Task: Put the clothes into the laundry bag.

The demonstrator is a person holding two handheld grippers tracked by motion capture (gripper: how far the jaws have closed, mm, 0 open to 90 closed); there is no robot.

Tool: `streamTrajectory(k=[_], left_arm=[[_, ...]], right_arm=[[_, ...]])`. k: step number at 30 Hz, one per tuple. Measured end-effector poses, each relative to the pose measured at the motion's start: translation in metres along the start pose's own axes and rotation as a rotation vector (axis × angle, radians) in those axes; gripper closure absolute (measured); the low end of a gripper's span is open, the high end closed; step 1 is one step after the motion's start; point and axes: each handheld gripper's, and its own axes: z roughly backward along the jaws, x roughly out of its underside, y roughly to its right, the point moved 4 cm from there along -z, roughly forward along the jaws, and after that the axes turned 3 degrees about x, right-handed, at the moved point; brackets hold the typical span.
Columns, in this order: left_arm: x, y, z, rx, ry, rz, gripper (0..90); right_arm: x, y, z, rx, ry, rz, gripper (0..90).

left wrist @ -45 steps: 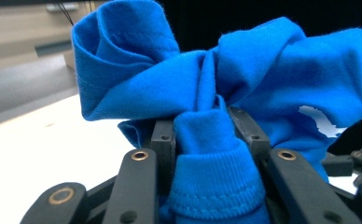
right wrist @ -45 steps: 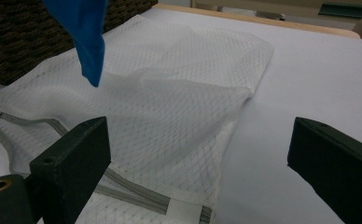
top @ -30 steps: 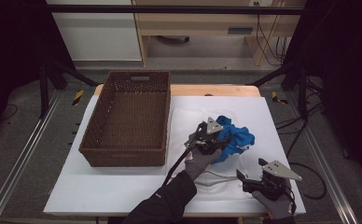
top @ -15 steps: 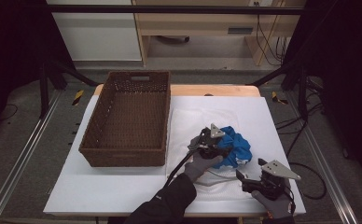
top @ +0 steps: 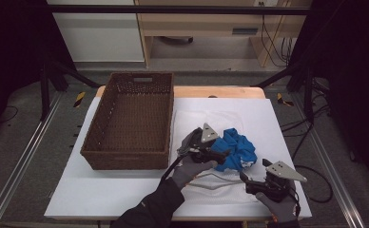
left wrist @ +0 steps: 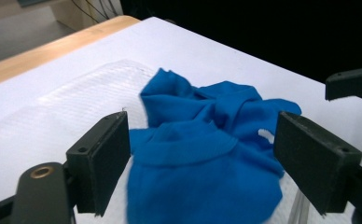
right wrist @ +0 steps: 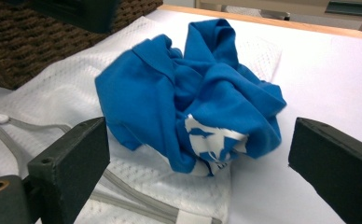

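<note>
**Blue cloth lying loose on the white mesh bag**

Lying crumpled on the white mesh bag (top: 206, 118), right of the middle of the table: the blue cloth (top: 237, 149). Sitting in a soft heap, with a white printed patch (right wrist: 214, 140) showing on its near side. Touching the bag underneath, and resting well apart from the brown basket (top: 130, 118), which is standing to the left on the white table cover (top: 101, 194).

Hovering just at the left edge of the blue cloth: the left gripper (top: 220, 154), held by a gloved hand (top: 189, 168) coming in from the near side. Having just been opening, with jaws now standing wide apart. Framing the cloth on both sides in the left gripper view (left wrist: 200, 163), yet not pressing on it with either pad. Holding nothing.

Waiting near the right corner of the table: the right gripper (top: 244, 183), a little nearer than the cloth and to its right. Pointing toward the heap with fingers spread wide. Showing the cloth between and beyond the two black pads in the right gripper view (right wrist: 193, 100), with clear space on each side. Gripping nothing.

Trailing across the near part of the bag: a grey strap (right wrist: 39, 128), running out from under the cloth toward the left.
</note>
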Motion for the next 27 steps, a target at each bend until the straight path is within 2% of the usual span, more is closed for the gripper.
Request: streamTrajectory(k=[2,4,7,12,16,18,19,21,22,25,26,27], left_arm=[[0.004,-0.002,0.013,-0.024,0.010,-0.011,19.0],[0.009,-0.004,0.022,-0.052,0.011,-0.005,20.4],[0.020,-0.005,0.033,-0.061,-0.005,0.015,20.0],[0.038,0.002,0.049,-0.066,-0.042,-0.031,16.3],[0.044,0.006,0.059,-0.053,-0.039,-0.039,21.2],[0.050,0.010,0.068,-0.043,-0.035,-0.055,28.5],[0.050,0.010,0.068,-0.043,-0.035,-0.055,31.0],[0.057,0.015,0.073,-0.057,-0.034,-0.070,33.9],[0.059,0.016,0.074,-0.057,-0.035,-0.071,38.8],[0.070,0.017,0.078,-0.062,-0.038,-0.053,43.1],[0.078,0.017,0.081,-0.060,-0.035,-0.059,49.6],[0.078,0.017,0.081,-0.060,-0.035,-0.059,51.4]], right_arm=[[-0.002,-0.002,-0.001,-0.006,0.001,-0.011,5.4],[-0.005,-0.003,-0.003,-0.004,-0.003,-0.006,5.3],[-0.011,-0.006,-0.006,-0.006,-0.002,0.001,5.0],[-0.022,-0.014,-0.018,-0.011,-0.003,0.000,4.6],[-0.028,-0.017,-0.030,-0.019,-0.015,0.013,4.6],[-0.032,-0.019,-0.042,-0.019,-0.030,0.002,4.6],[-0.032,-0.019,-0.042,-0.019,-0.030,0.002,4.6],[-0.033,-0.023,-0.051,-0.012,-0.044,0.002,4.4],[-0.034,-0.026,-0.056,-0.018,-0.053,0.008,4.2],[-0.034,-0.030,-0.063,-0.019,-0.070,0.021,4.1],[-0.033,-0.032,-0.070,-0.019,-0.087,0.027,4.6],[-0.033,-0.032,-0.070,-0.019,-0.087,0.027,4.6]])
